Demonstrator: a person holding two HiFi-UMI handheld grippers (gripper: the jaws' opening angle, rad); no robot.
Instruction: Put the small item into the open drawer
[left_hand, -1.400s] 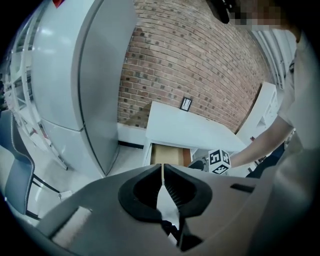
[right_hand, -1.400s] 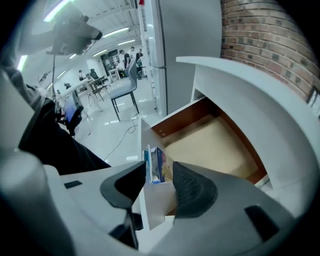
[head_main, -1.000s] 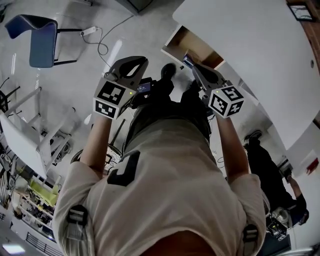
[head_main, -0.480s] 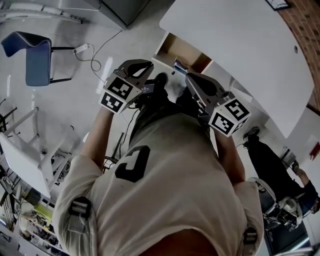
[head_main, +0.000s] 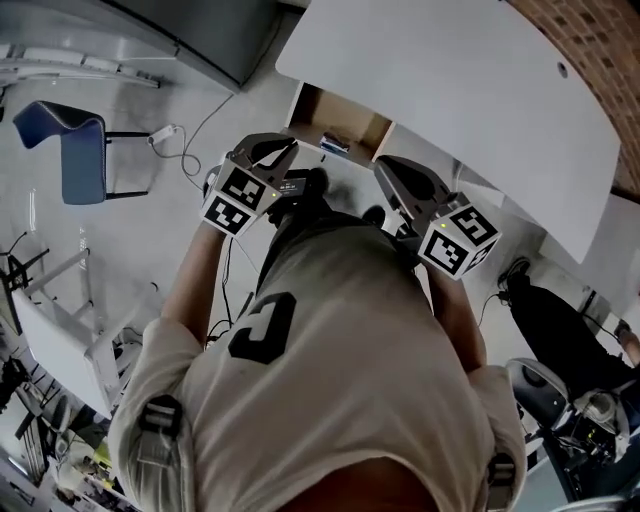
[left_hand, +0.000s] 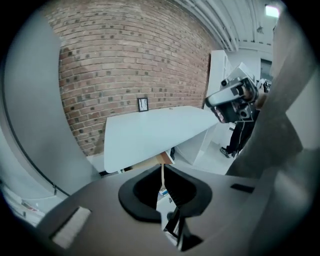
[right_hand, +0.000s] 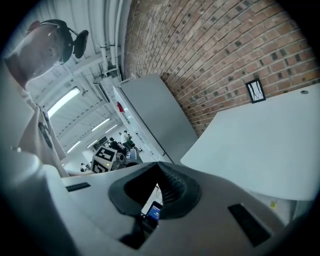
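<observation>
The open drawer (head_main: 318, 112) sticks out from under the white table (head_main: 450, 110), its wooden inside showing. A small blue and white item (head_main: 335, 142) lies in it, free of both grippers. My left gripper (head_main: 288, 146) hangs just left of the drawer's front, and in its own view its jaws (left_hand: 162, 172) meet with only a thin slit and nothing held. My right gripper (head_main: 384, 166) is raised to the right of the drawer, apart from the item. Its jaws (right_hand: 159, 186) are shut with nothing in them.
A blue chair (head_main: 82, 150) stands on the grey floor at the left, with a cable and plug (head_main: 165, 132) beside it. A brick wall (left_hand: 125, 65) rises behind the table. A dark cabinet (head_main: 200, 30) stands at the back. The person's torso fills the lower head view.
Both grippers have drawn back from the drawer, the right one lifting off the small item, which stays inside. The left gripper has rolled and shifted. More table and drawer now show.
</observation>
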